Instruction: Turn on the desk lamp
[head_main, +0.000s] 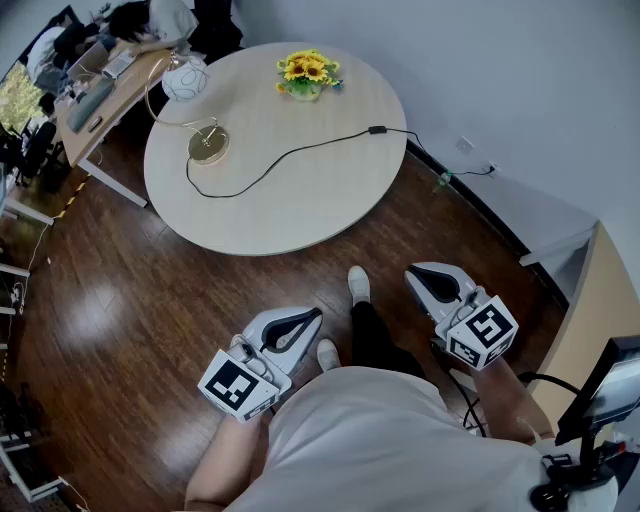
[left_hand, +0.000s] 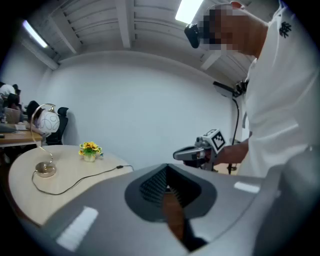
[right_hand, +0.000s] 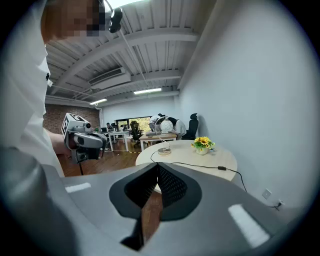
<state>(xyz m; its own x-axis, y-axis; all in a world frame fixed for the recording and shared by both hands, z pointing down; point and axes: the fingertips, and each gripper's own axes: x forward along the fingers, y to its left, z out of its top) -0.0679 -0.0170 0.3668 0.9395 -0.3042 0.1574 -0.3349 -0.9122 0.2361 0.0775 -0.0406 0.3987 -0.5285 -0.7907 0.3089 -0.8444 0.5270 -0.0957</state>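
Observation:
The desk lamp (head_main: 207, 144) has a gold round base, a thin curved gold stem and a white globe shade (head_main: 185, 80). It stands at the far left of the round pale table (head_main: 300, 200). Its black cord runs across the tabletop to an inline switch (head_main: 377, 130) near the right rim. The lamp looks unlit. My left gripper (head_main: 316, 314) and right gripper (head_main: 411, 270) are held low by the person's body over the wooden floor, well short of the table, both shut on nothing. The lamp (left_hand: 46, 125) shows far off in the left gripper view, and small in the right gripper view (right_hand: 163, 135).
A small pot of yellow flowers (head_main: 308, 75) sits at the table's far side. The cord drops off the table to a wall socket (head_main: 490, 168). A wooden desk (head_main: 100, 95) with clutter and a seated person stands beyond the lamp. A monitor (head_main: 610, 390) is at right.

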